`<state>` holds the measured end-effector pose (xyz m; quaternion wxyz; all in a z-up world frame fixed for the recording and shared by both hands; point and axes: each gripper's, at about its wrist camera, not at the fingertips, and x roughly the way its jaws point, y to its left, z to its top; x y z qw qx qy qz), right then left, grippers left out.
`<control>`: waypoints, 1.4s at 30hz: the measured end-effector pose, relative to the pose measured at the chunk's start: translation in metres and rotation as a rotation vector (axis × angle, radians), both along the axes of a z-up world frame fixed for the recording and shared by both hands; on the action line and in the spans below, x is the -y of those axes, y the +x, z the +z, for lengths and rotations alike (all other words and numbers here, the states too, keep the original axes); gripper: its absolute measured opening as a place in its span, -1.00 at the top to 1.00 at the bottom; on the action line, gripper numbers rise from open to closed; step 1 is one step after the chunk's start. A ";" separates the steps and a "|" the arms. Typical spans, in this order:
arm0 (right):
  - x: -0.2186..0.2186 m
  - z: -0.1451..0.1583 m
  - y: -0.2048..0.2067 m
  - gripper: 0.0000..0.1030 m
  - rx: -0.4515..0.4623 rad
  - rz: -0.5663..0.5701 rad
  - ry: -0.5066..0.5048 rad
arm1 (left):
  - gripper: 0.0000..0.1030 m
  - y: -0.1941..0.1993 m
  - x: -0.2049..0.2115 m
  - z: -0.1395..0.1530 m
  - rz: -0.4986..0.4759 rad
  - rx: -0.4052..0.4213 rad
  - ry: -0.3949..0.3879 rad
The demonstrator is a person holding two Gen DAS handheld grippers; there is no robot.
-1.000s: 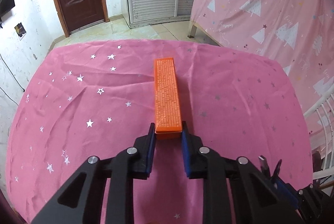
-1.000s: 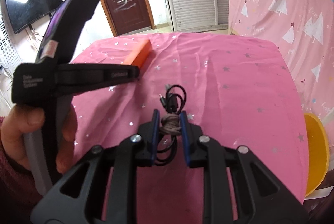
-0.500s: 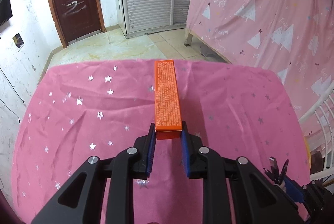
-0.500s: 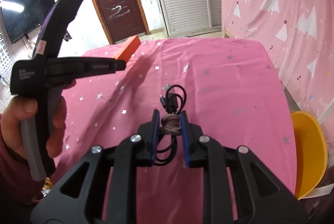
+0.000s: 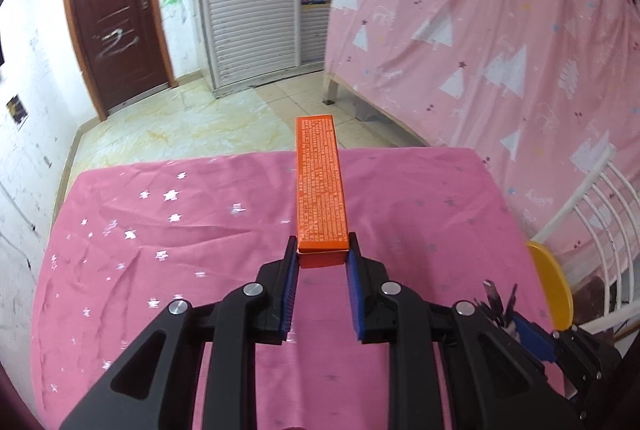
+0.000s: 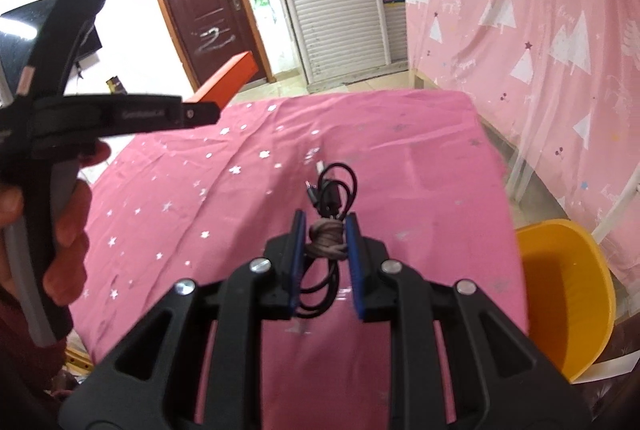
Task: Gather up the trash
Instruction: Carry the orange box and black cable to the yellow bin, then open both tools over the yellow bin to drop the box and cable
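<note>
Table point(image 5: 200, 310): draped in pink star-print cloth, creased; near edge cut off by both views.
Bin point(image 6: 560, 294): yellow, on the floor beside the table's right edge; inside looks bare, bottom hidden behind the near wall, lower rim cut off. Only a rim sliver point(image 5: 550, 286) seen from the left wrist.
Left gripper point(image 5: 322, 258): clamped on the near end of the box, raised above the cloth; handle gripped by a hand point(image 6: 66, 226), wrist in a dark red sleeve, arm cut off at the frame edge.
Box point(image 5: 320, 189): long, orange, fine print on top too small to read; far end out past the table's back edge in the left view; mostly hidden behind the left gripper in the right view.
Right gripper point(image 6: 322, 230): closed on the cable bundle, above the cloth near the bin.
Cable point(image 6: 326, 242): black, coiled, tied round with a grey-brown wrap; loops and plugs poking out ahead of the pads, lower loops hanging between the fingers; blurred.
</note>
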<state>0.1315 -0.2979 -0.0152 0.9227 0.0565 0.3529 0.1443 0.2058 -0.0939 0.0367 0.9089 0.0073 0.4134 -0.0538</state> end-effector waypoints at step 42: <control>0.193 -0.056 0.011 0.63 -0.107 -0.496 -0.071 | 0.68 -0.041 0.244 -0.054 -0.418 -0.107 0.116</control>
